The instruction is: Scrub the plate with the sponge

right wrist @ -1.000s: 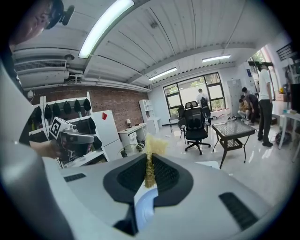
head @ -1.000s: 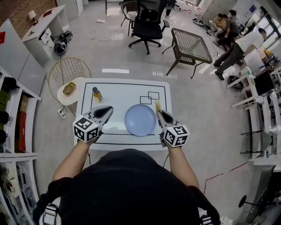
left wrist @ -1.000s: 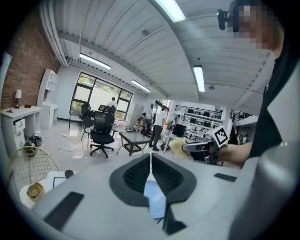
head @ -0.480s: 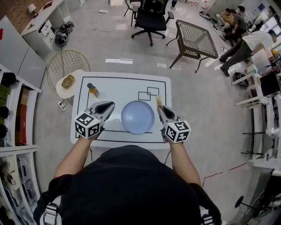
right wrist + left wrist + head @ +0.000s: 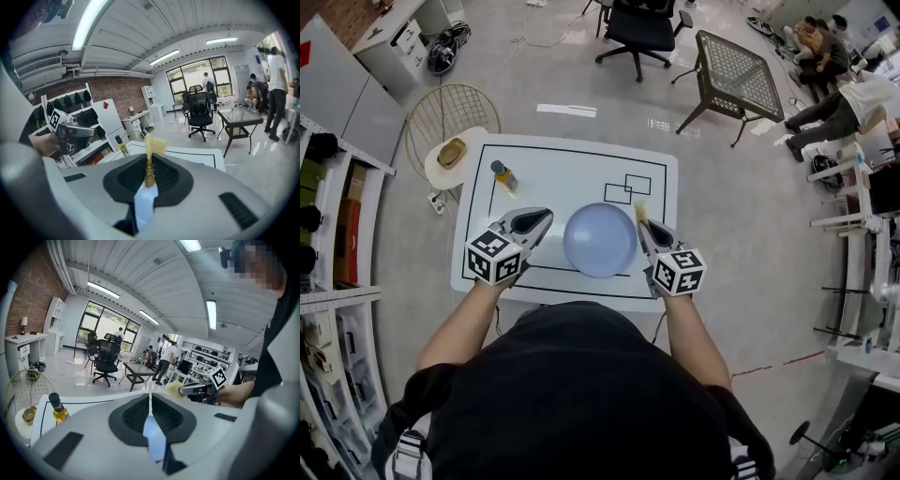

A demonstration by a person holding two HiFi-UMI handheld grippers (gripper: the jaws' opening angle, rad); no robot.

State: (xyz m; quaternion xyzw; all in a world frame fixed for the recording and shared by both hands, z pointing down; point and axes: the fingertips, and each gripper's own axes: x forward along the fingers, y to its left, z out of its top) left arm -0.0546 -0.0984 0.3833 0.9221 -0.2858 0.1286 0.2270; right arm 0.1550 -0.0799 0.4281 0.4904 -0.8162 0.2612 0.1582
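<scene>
Right gripper (image 5: 149, 158) jaws pinched tight on sponge (image 5: 154, 145), yellow, top sticking up past tips. Left gripper (image 5: 77, 132) at left. Bottle (image 5: 123, 147) on white table (image 5: 197, 155). Office chair (image 5: 200, 115) behind.

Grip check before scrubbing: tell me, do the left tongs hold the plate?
No, the left tongs are shut empty, beside the plate lying on the table.
</scene>
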